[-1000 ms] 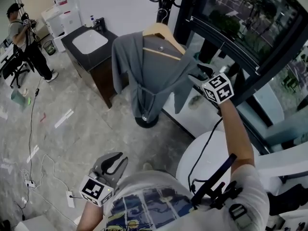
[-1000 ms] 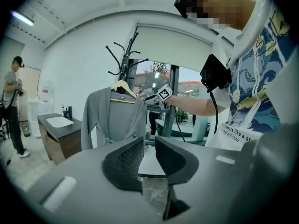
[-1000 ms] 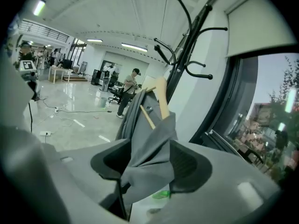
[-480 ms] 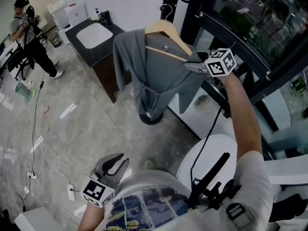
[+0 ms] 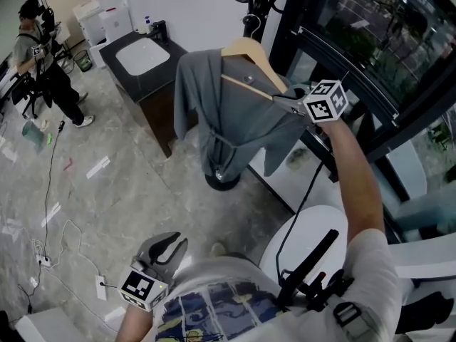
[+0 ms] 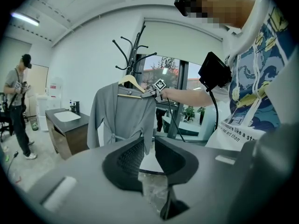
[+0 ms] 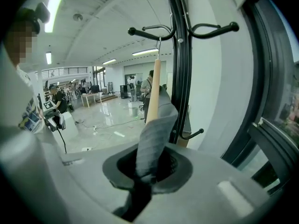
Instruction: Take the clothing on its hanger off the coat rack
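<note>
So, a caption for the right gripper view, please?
Right gripper, jaws just closed on the grey garment over its wooden hanger.

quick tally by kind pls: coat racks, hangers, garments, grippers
coat rack: 1
wooden hanger: 1
grey garment: 1
grippers: 2, the left gripper open and empty, the right gripper with jaws that have just been closing, now pinching the grey garment at the hanger's end
total: 5
</note>
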Available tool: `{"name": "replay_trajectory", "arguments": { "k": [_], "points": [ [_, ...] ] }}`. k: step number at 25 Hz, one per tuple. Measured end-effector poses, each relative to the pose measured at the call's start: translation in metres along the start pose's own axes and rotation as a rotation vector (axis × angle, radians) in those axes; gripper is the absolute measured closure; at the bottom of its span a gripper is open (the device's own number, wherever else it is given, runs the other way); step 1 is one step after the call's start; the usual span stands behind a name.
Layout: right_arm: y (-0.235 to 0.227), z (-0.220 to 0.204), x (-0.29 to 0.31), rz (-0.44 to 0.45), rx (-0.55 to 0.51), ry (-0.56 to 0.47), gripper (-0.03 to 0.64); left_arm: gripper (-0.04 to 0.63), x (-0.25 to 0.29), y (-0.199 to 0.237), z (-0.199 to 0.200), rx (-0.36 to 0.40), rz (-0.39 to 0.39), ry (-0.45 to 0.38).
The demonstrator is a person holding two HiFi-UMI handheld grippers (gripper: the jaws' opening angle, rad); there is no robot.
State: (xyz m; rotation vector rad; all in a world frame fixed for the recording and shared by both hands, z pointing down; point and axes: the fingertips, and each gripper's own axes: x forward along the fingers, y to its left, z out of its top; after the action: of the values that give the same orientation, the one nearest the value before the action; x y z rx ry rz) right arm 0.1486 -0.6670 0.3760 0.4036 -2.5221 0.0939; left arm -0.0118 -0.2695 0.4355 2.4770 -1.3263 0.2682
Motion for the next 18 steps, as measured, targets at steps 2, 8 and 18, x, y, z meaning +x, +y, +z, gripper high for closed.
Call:
{"name": "replay_trajectory", "arguments": {
  "k": [2,8,18],
  "points": [
    [0.002,0.003,-0.007,-0.018,0.034,-0.027,0.601,0.518,-0.005,0.000,0.000,0.003,-0.003,-0.002],
    [0.014,0.009,-0.019,-0.083,0.057,-0.011,0.606,0.520,-0.022,0.003,-0.004,0.007,-0.027,-0.013],
    [0.064,0.034,-0.055,-0.159,0.042,-0.025,0.605,0.520,-0.069,0.004,-0.018,0.020,-0.065,-0.032]
  ]
}}
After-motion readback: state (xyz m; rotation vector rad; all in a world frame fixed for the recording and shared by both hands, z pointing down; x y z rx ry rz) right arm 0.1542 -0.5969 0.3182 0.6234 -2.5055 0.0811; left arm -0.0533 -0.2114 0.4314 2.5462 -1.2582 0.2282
